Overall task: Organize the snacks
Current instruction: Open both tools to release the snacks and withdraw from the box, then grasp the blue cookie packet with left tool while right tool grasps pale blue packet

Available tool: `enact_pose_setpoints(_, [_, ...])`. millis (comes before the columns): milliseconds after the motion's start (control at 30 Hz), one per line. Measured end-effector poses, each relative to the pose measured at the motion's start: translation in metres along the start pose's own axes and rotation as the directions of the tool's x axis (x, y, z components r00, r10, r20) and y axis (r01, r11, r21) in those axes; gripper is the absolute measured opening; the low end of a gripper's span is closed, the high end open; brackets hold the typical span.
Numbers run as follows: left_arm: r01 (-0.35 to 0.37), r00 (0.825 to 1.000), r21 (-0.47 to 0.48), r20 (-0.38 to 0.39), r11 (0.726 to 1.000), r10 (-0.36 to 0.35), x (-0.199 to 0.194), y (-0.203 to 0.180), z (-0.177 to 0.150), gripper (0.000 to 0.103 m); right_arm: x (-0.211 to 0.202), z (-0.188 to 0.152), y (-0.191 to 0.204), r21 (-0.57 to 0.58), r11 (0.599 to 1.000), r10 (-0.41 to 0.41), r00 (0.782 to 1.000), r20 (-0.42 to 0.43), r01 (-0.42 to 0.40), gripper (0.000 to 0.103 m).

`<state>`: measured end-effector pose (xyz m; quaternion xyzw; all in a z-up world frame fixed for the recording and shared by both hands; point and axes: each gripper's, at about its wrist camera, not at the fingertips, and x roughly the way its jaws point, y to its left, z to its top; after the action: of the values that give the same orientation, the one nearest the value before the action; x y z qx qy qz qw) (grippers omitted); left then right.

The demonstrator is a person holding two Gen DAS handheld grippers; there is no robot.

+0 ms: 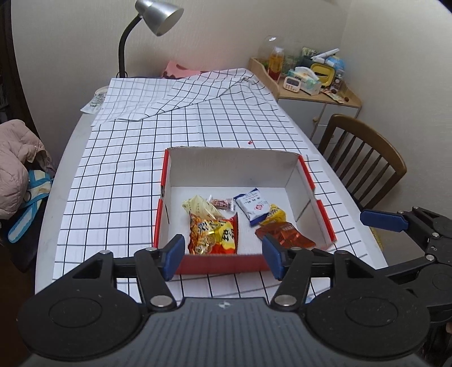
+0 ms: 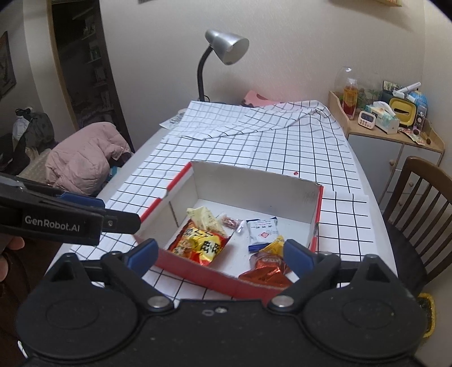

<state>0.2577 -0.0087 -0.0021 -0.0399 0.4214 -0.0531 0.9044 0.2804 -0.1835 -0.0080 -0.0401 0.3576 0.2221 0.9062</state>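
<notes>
**Snacks lie in the box, both grippers empty above its near wall**

The red-and-white cardboard box (image 1: 234,166) sits open on the checked cloth (image 1: 127,175) that covers the worktop. All the snacks lie on the box floor. A big orange-and-yellow packet (image 1: 212,234) lies toward the box's left wall, with a pale yellow packet (image 1: 197,207) just behind it and touching it. A small wrapped sweet (image 1: 221,203) lies just behind those. A white-and-blue packet (image 1: 251,207) lies toward the box's right wall, a yellow packet (image 1: 275,213) beside it, and a shiny red-brown packet (image 1: 285,234) nearest the front wall.

The left gripper (image 1: 223,255) hangs over the box's near wall, its blue fingers (image 1: 173,254) apart with nothing between them. The right gripper (image 2: 221,254) hangs over the same wall, fingers (image 2: 299,255) spread wide and empty.

Beyond the box stand a desk lamp (image 1: 152,17) and, to its right, a wooden chair (image 1: 364,152).
</notes>
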Motion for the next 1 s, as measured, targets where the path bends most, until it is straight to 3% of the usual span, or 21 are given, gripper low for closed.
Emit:
enact_pose_setpoints(367, [0.015, 0.998, 0.016, 0.053, 1.0, -0.016, -0.043, 0.005, -0.041, 0.072, -0.041, -0.03, 0.023, -0.011, 0.999, 0.042, 0.998, 0.042, -0.041, 0.102])
enact_pose_setpoints(567, [0.024, 0.998, -0.004, 0.064, 1.0, -0.024, -0.054, 0.009, -0.068, 0.083, -0.049, -0.051, 0.026, -0.008, 0.999, 0.043, 0.998, 0.038, -0.043, 0.102])
enact_pose_setpoints(800, [0.029, 0.999, -0.063, 0.025, 0.998, -0.027, -0.043, 0.019, -0.098, 0.092, -0.045, -0.078, 0.025, 0.013, 0.999, 0.038, 0.999, 0.008, -0.038, 0.102])
enact_pose_setpoints(1000, [0.014, 0.998, -0.121, -0.061, 0.993, -0.021, -0.013, 0.019, -0.124, 0.094, -0.032, -0.105, 0.02, 0.026, 1.0, 0.011, 0.999, -0.039, -0.01, 0.102])
